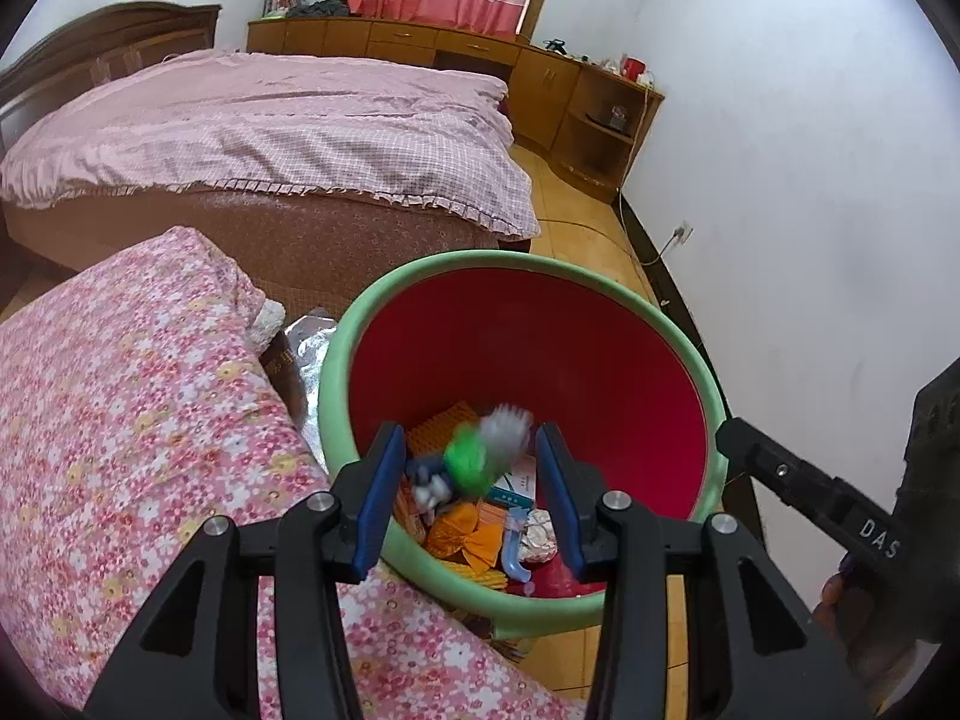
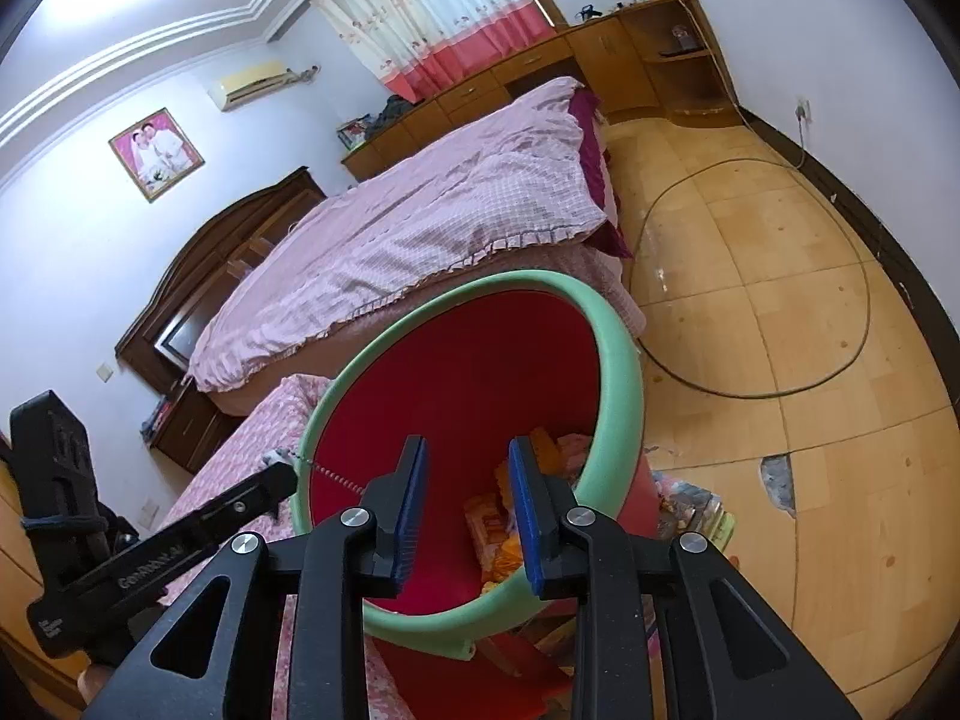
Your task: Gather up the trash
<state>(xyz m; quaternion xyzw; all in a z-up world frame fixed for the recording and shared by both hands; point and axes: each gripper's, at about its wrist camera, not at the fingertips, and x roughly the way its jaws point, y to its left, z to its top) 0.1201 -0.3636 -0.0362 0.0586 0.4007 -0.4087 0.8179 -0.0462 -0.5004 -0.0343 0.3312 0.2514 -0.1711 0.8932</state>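
A red bin with a green rim (image 1: 420,294) stands beside a flowered quilt; it also shows in the right wrist view (image 2: 624,354). It holds orange wrappers (image 1: 474,534), foil and a small box. My left gripper (image 1: 471,480) is open over the bin. A blurred green and grey object (image 1: 486,450) is between its fingers in mid-air, not gripped. My right gripper (image 2: 468,507) is open and empty over the bin's near rim. The right gripper's body shows in the left wrist view (image 1: 798,486), and the left one shows in the right wrist view (image 2: 180,534).
A flowered quilt (image 1: 120,420) lies left of the bin. A bed with a pink checked cover (image 1: 270,120) is behind. Wooden cabinets (image 1: 540,78) line the far wall. A cable (image 2: 840,324) loops on the tiled floor. Packets (image 2: 696,504) lie beside the bin.
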